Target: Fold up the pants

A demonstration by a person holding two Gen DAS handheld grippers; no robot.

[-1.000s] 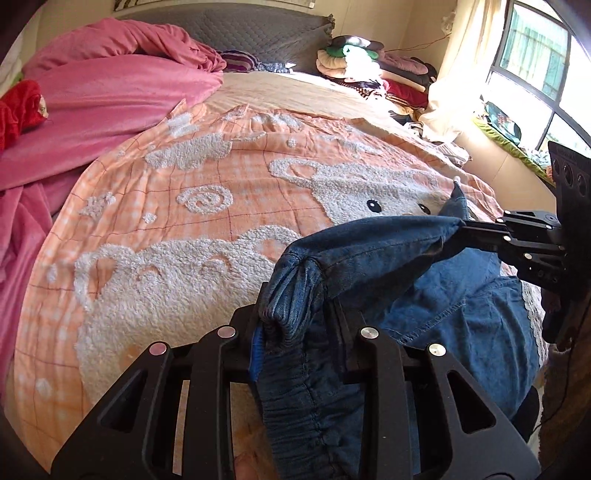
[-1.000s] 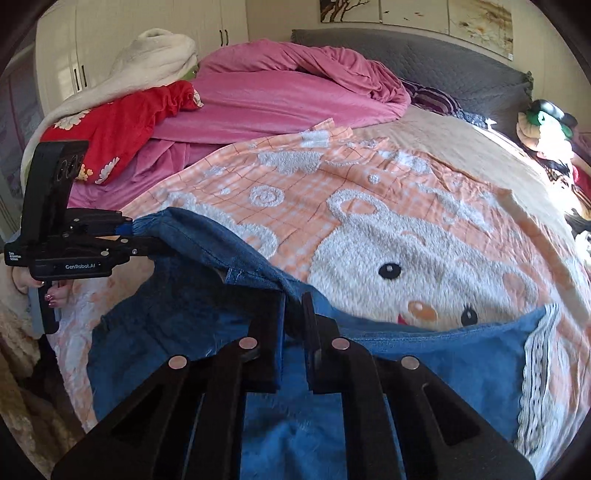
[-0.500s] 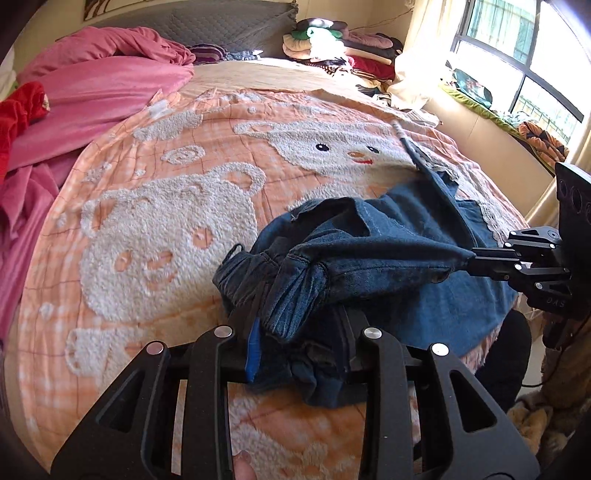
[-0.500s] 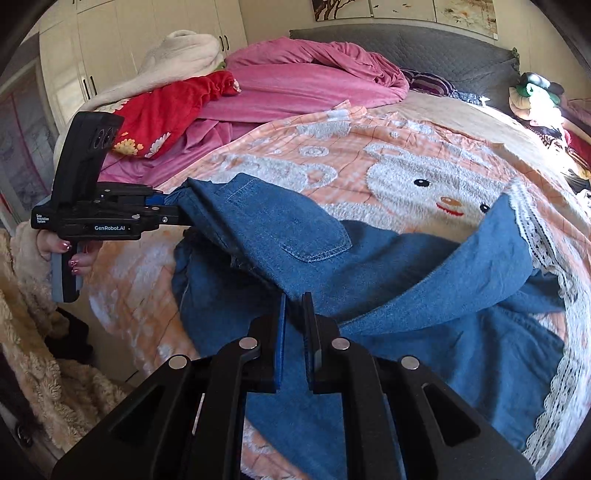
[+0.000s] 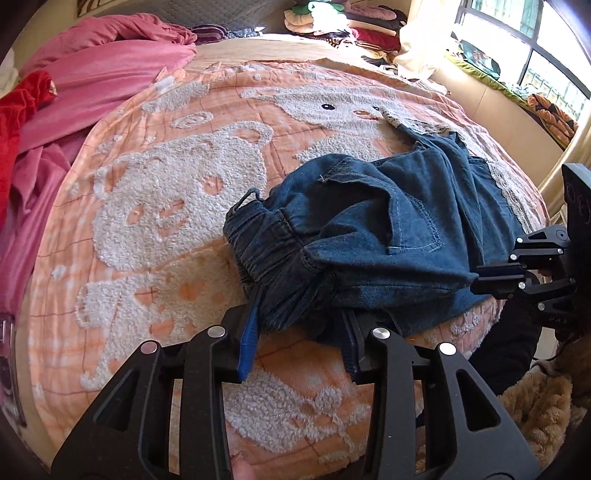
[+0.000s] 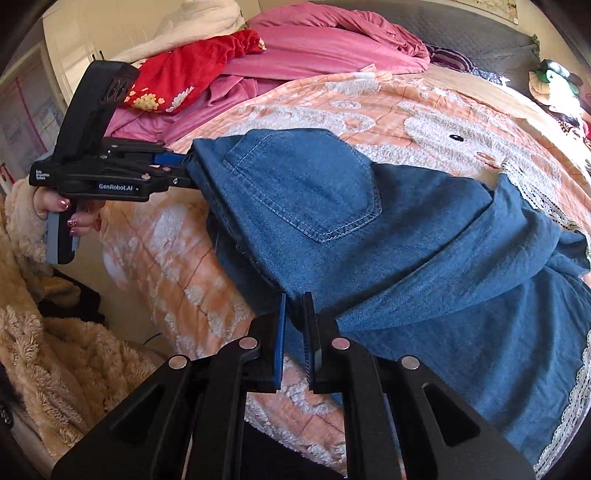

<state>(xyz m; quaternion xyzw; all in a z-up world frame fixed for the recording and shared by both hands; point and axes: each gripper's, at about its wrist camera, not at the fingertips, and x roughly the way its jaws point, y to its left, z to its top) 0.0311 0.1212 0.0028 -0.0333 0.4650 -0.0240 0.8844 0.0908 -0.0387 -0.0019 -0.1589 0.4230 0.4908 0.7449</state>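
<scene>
Blue denim pants (image 5: 373, 229) with lace-trimmed hems lie bunched on the peach bear blanket (image 5: 166, 192) near the bed's front edge. My left gripper (image 5: 301, 321) is shut on the elastic waistband end of the pants, low over the blanket. My right gripper (image 6: 294, 325) is shut on the other edge of the pants (image 6: 369, 236), with the back pocket facing up. Each gripper shows in the other's view: the right one (image 5: 480, 277) at the right side, the left one (image 6: 184, 162) at the left side.
Pink bedding (image 5: 92, 74) and a red garment (image 6: 192, 74) are heaped at the bed's far left. Stacked clothes (image 5: 340, 22) sit by the headboard. A window (image 5: 517, 48) is at the right. A beige fleece sleeve (image 6: 55, 350) is below the bed edge.
Both grippers have lowered the pants from hanging in the air down onto the blanket and pulled back toward the bed's front edge. The cloth now lies folded over itself.
</scene>
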